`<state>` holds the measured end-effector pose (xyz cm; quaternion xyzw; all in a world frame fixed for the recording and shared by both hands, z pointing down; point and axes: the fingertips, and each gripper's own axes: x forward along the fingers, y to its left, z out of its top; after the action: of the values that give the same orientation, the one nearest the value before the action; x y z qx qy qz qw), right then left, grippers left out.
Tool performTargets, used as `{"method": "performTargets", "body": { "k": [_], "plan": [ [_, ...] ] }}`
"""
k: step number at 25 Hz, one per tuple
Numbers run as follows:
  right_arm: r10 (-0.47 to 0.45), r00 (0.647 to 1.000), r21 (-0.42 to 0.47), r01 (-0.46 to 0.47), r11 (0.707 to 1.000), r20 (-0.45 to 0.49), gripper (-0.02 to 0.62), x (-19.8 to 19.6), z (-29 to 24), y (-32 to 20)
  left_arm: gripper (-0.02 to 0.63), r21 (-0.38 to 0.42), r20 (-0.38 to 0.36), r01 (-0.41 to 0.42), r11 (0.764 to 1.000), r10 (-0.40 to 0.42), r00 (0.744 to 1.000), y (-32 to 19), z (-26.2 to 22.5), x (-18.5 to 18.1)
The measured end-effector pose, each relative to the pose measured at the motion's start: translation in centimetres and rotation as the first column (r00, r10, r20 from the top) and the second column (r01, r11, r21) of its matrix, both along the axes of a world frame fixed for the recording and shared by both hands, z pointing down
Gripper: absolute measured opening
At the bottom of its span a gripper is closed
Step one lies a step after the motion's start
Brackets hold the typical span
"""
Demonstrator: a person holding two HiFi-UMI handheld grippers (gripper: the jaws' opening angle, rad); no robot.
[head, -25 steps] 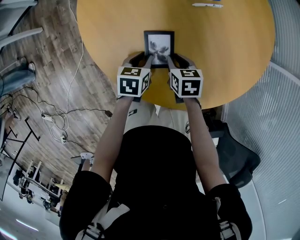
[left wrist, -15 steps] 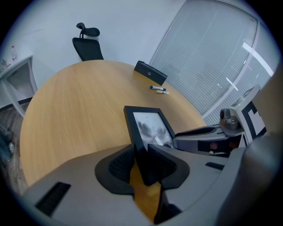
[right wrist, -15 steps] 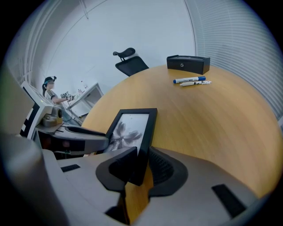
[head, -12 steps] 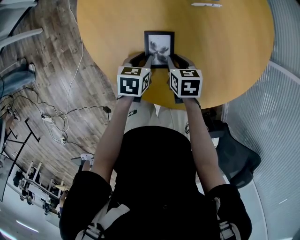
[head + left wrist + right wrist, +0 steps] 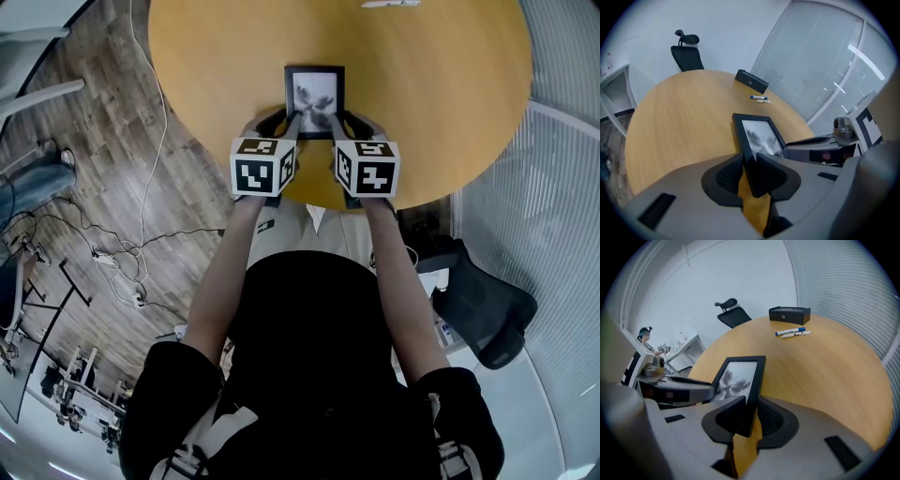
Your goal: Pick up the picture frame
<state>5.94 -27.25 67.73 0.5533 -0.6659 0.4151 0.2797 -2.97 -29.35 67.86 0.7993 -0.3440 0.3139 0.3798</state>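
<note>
While both forearms reached straight ahead from the person's body and sloped down toward the desk (image 5: 206, 56), the left gripper (image 5: 284, 122) and the right gripper (image 5: 349, 120) sat side by side, level with each other, each pointing steeply downward and slightly inward. The left gripper's (image 5: 749, 161) jaws were clamped on the near left corner of the picture frame (image 5: 757, 136), with the black moulding pinched between the ribbed pads. The right gripper's (image 5: 750, 408) jaws, which had just been closing, pressed on the near right corner of the picture frame (image 5: 738, 376), its edge standing between them. Held by those two corners, the picture frame (image 5: 314, 89) lay face up over the near part of the round wooden desk, its grey print showing and its far edge pointing away from the person. Whether that far edge touched the desk could not be told.

Beyond the frame, two markers (image 5: 792, 332) lay together on the wood, and a black box (image 5: 789, 314) stood near the far rim. A black office chair (image 5: 689, 54) stood behind the desk, and another chair (image 5: 478, 309) stood at the person's right. Cables (image 5: 122, 225) trailed across the wooden floor to the left. White blinds (image 5: 820, 61) covered the wall at the right.
</note>
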Motion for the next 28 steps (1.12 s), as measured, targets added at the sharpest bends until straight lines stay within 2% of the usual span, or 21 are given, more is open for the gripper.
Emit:
{"method": "performTargets", "body": {
  "k": [14,22,28],
  "plan": [
    [0.106,0.994,0.139,-0.103,0.985,-0.012,0.097,2.6,-7.3,3.7,0.103,0.113,-0.031,-0.086,0.990,0.090,0.995,2.7,-7.2,2.8],
    [0.158,0.987,0.183,-0.154,0.971,-0.010,0.095,6.1,-10.4,7.5,0.103,0.147,-0.051,-0.120,0.982,0.129,0.990,6.0,-10.1,6.5],
    [0.202,0.979,0.246,-0.190,0.951,-0.026,0.095,8.7,-12.9,11.4,0.101,0.213,-0.065,-0.151,0.965,0.168,0.984,9.6,-12.6,9.2]
  ]
}}
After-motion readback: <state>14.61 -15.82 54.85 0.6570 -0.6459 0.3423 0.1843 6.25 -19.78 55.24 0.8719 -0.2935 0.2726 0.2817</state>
